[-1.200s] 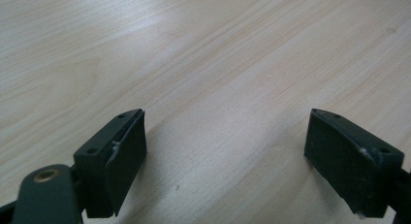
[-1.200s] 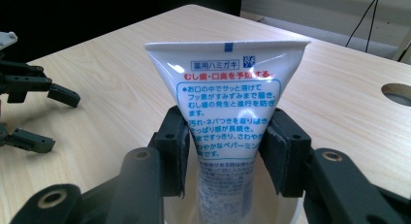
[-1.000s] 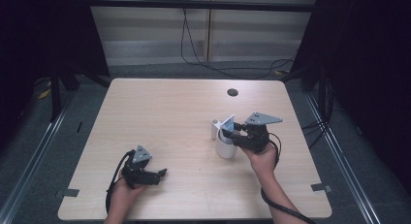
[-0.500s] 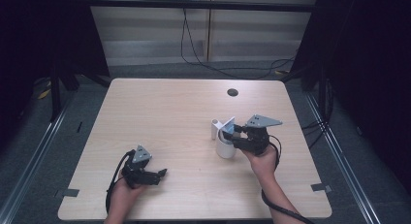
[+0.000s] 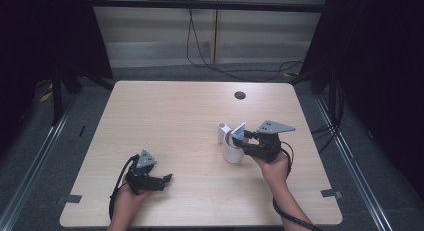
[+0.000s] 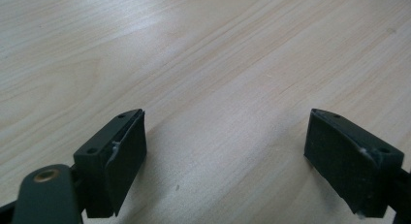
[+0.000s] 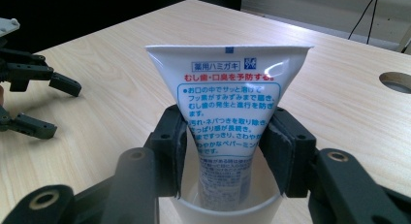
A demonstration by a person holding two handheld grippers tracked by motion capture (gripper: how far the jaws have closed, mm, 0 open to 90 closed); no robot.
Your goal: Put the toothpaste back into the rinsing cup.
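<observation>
- You are working at a pale wooden table [image 5: 180,121] with fine straight grain, a matte finish and rounded corners.
- Near its far edge, right of centre, a small round dark hole [image 5: 240,95] is cut into the top; in the right gripper view it appears as an oval recess [image 7: 396,82] at the right edge.
- Your right gripper [image 5: 243,139] is over the right half of the table, with a flat grey three-cornered plate [image 5: 274,127] on top and your right hand [image 5: 274,166] behind it.
- Its two blocky black jaws pinch a white plastic toothpaste tube [image 7: 228,112], one on each side of the tube's narrowing body.
- The tube is smooth and glossy, stands crimped end up, and widens to a flat straight seam at the top. Red and blue Japanese print sits inside a blue rounded frame.
- The tube's lower end sits inside a white cup [image 7: 228,209] with a smooth round rim, directly under the jaws. From the high view the cup [image 5: 232,152] stands on the table just left of your right hand.
- A second small white upright piece [image 5: 221,132] stands just beyond the cup, touching or nearly so; I cannot tell what it is.
- Your left gripper [image 5: 168,178] lies low at the near left of the table, held in your left hand [image 5: 131,193], well apart from the cup.
- Its jaws are spread wide with nothing between them; the left gripper view shows two matte black wedge-shaped pads [image 6: 121,156] over bare wood.
- A black cable [image 5: 118,191] loops from the left gripper toward the near edge.
</observation>
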